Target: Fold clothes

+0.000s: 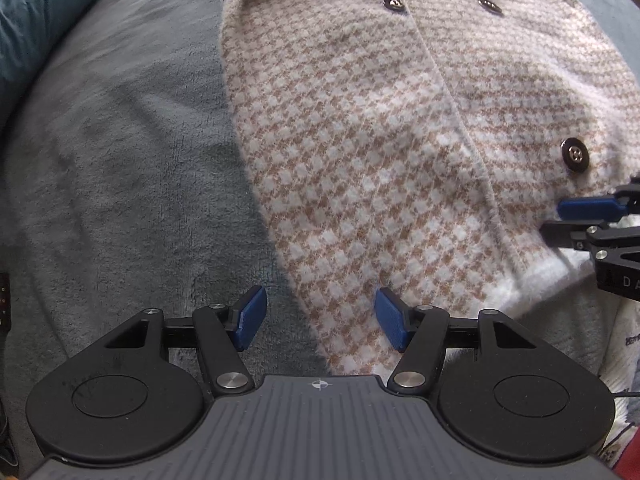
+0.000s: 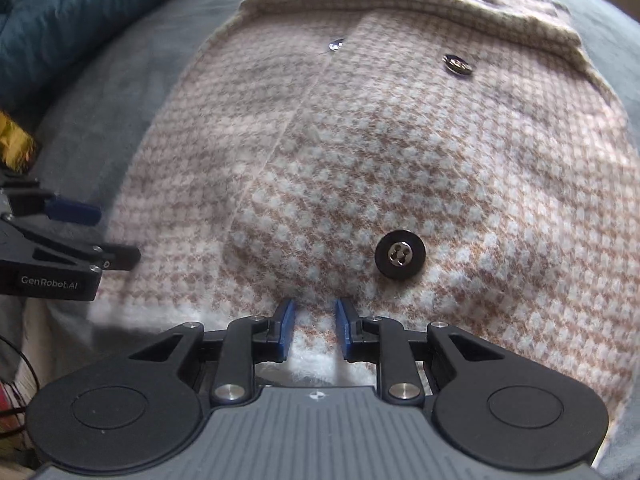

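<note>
We judge the coat (image 1: pixel 380 152) thick, soft, floppy; take its hem, where both grippers (image 1: pixel 318 318) (image 2: pixel 312 330) hang with jaws open and empty.

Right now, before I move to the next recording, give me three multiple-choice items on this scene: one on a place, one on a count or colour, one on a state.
1. Where does the coat lie?
A. on a grey blanket
B. on a wooden floor
C. on a hanger

2. How many dark buttons show in the left wrist view?
A. one
B. three
C. six

3. How do the fingers of the left gripper stand?
A. clamped on a button
C. shut tight on nothing
B. apart, over the coat's left edge

Answers:
1 A: the grey blanket spreads out beside and under the coat.
2 B: two buttons sit near the collar and one lower right.
3 B: a wide gap shows between the blue fingers, with the coat's edge and blanket seen through it.
</note>
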The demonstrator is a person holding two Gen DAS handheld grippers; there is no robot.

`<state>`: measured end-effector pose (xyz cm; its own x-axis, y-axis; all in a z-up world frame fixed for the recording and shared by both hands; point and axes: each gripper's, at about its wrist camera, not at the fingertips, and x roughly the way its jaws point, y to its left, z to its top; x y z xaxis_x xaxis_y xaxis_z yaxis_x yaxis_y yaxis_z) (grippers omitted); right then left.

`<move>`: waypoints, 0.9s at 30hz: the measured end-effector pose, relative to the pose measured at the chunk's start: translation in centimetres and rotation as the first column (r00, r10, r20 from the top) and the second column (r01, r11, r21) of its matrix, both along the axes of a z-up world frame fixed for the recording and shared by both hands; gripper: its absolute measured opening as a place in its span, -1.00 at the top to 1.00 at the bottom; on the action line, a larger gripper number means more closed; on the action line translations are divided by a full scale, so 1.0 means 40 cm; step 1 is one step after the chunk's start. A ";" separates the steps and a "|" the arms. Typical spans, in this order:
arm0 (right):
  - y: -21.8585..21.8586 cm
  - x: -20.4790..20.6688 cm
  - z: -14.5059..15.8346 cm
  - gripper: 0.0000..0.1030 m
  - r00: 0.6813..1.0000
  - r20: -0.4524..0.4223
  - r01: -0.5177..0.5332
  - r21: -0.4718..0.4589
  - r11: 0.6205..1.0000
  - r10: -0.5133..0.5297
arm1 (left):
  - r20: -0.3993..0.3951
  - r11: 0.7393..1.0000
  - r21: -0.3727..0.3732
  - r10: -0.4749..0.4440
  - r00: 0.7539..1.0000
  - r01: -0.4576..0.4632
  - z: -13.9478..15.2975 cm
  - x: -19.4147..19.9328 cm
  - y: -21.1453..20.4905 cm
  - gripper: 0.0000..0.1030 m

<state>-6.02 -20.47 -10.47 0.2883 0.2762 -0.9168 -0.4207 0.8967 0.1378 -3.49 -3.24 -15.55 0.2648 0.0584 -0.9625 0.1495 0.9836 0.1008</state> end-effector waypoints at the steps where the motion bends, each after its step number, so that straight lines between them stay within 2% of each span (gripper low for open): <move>1: 0.003 -0.001 0.012 0.53 1.000 0.013 -0.002 0.005 1.000 0.002 | -0.001 1.000 0.004 -0.003 1.000 0.003 -0.001 -0.002 -0.001 -0.17; 4: -0.001 -0.009 0.053 0.53 0.997 0.069 -0.042 0.098 0.994 0.035 | 0.000 1.000 0.010 -0.012 1.000 0.012 0.001 -0.006 -0.002 -0.17; 7: 0.020 -0.031 0.068 0.50 0.985 0.096 -0.158 0.146 0.977 0.145 | 0.000 1.000 0.011 -0.006 1.000 0.006 0.003 -0.006 0.003 -0.18; 11: 0.063 -0.086 0.057 0.44 0.939 0.166 -0.317 0.066 0.946 0.302 | -0.002 1.000 0.010 0.005 1.000 -0.005 0.004 -0.007 0.010 -0.18; 14: 0.086 -0.120 0.056 0.43 0.899 0.211 -0.394 0.010 0.919 0.384 | -0.003 1.000 0.006 0.015 1.000 -0.015 0.005 -0.005 0.019 -0.18; 16: 0.101 -0.144 0.057 0.36 0.863 0.243 -0.455 -0.009 0.890 0.444 | 0.000 1.000 0.004 0.025 1.000 -0.025 0.006 -0.002 0.028 -0.18; 17: 0.110 -0.158 0.058 0.22 0.839 0.263 -0.489 -0.024 0.872 0.477 | 0.002 0.999 0.001 0.032 0.999 -0.032 0.009 -0.002 0.033 -0.18; 21: 0.153 -0.213 0.038 -0.20 0.714 0.337 -0.597 -0.165 0.785 0.614 | 0.008 0.997 -0.017 0.074 0.997 -0.074 0.019 0.002 0.063 -0.18; 23: 0.168 -0.229 0.020 -0.20 0.663 0.346 -0.619 -0.245 0.746 0.664 | 0.003 0.994 -0.039 0.106 0.994 -0.106 0.021 0.008 0.083 -0.18; 27: 0.184 -0.250 -0.008 -0.20 0.600 0.346 -0.648 -0.319 0.692 0.721 | -0.021 0.981 -0.084 0.174 0.984 -0.175 0.017 0.017 0.115 -0.18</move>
